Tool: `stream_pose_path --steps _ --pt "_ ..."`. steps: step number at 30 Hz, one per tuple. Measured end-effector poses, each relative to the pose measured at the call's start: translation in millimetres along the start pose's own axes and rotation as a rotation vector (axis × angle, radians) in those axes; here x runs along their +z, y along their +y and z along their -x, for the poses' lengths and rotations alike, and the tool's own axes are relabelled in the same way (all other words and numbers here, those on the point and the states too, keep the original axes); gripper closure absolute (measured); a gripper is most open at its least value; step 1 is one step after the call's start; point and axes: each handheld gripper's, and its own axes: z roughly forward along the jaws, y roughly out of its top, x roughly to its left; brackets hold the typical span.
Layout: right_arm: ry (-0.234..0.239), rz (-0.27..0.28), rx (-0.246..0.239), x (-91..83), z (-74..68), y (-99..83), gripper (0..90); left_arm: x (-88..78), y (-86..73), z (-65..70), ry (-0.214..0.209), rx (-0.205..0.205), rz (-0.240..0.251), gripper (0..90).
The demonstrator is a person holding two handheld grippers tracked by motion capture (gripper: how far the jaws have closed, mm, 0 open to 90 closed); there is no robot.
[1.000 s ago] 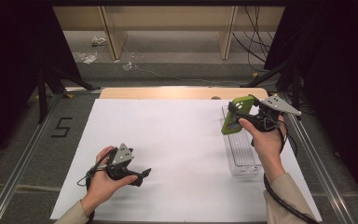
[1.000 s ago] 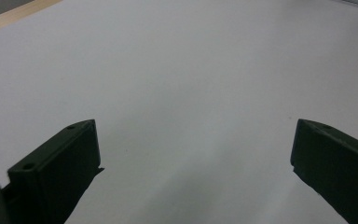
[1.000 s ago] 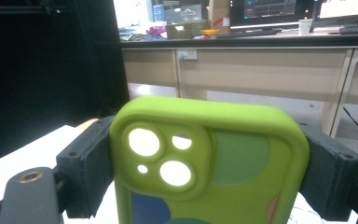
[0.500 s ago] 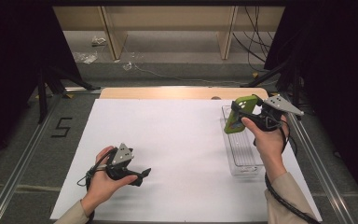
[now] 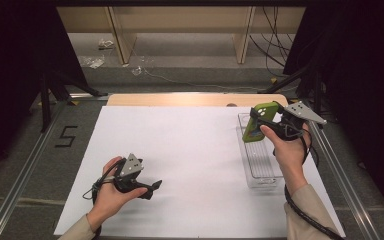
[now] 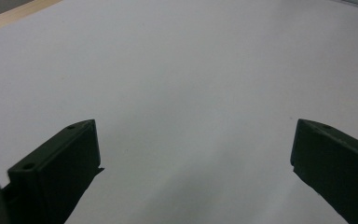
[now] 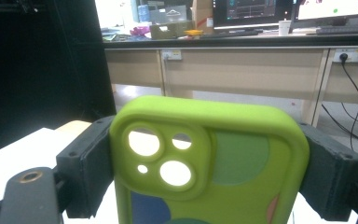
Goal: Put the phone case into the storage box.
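Observation:
A lime-green phone case (image 5: 256,122) with coloured patches and camera cut-outs is held upright in the air at the right of the table. My right gripper (image 5: 268,120) is shut on it, one black jaw pressing each long side. In the right gripper view the phone case (image 7: 223,140) sits between the two pads, its back facing the camera. The case hangs over the far end of a clear plastic tray (image 5: 260,170). My left gripper (image 5: 152,189) rests low over the white sheet at the near left. It is open, and in its own view the left gripper (image 6: 193,140) has nothing between the jaws.
A white sheet (image 5: 190,150) covers the table, with a strip of wood (image 5: 190,99) showing at its far edge. Metal rails (image 5: 25,165) run along both sides. Dark curtains stand left and right. Cables (image 5: 275,60) lie on the floor beyond the table.

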Motion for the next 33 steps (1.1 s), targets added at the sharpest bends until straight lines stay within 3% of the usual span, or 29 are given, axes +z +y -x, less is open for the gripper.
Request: stream_pose_path --steps 33 --pt "-0.073 0.027 -0.025 8.0 5.3 -5.4 16.9 0.8 -0.6 -0.6 0.0 -0.002 -0.003 0.9"
